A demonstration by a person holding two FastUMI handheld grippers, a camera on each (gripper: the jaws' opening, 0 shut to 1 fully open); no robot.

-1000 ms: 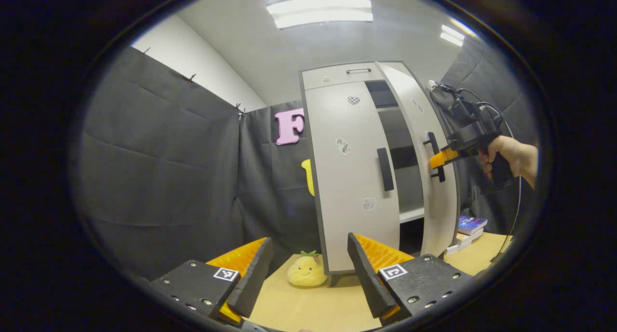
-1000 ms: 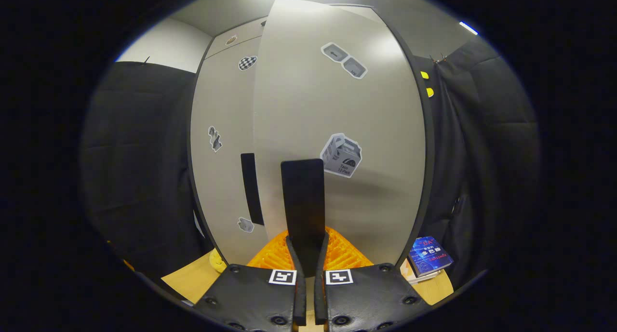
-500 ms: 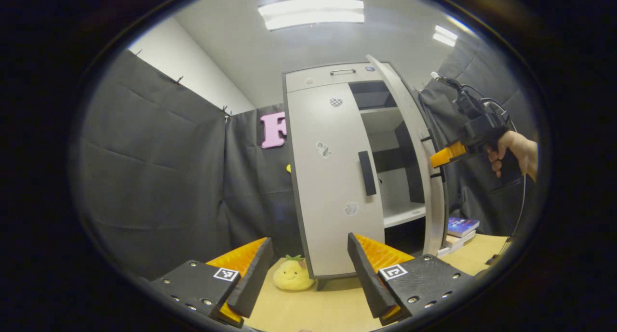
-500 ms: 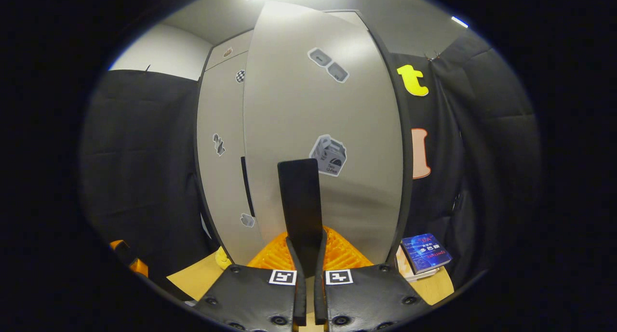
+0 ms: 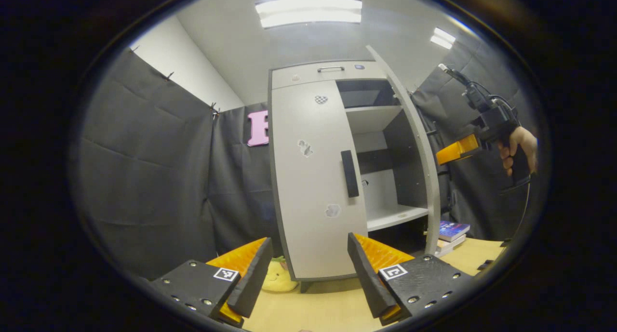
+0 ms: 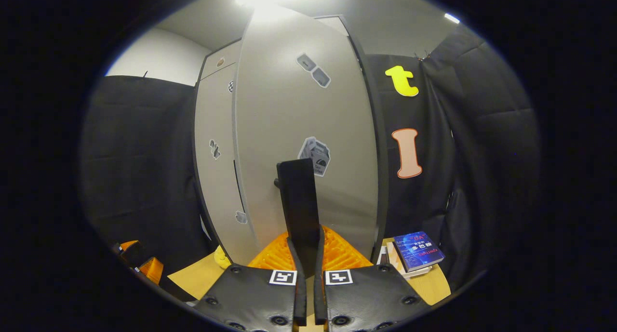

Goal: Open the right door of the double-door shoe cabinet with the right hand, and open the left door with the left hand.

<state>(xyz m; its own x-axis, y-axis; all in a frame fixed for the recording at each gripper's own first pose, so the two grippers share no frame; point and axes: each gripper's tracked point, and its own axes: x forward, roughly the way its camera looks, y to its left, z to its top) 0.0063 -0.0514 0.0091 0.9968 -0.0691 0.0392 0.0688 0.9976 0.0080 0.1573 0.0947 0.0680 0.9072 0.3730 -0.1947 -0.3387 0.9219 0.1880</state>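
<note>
Booth, right gripper [image 6: 306, 255] clamping door handle [image 6: 298, 202]

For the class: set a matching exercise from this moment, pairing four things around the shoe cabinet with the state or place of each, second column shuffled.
Things:
1. right door
2. left door
3. right hand-held gripper
4. books

States or places:
A. closed
B. stacked on the table beside the cabinet
C. swung open
D. shut on the right door's handle

Pairs: 1-C, 2-A, 3-D, 4-B
</note>
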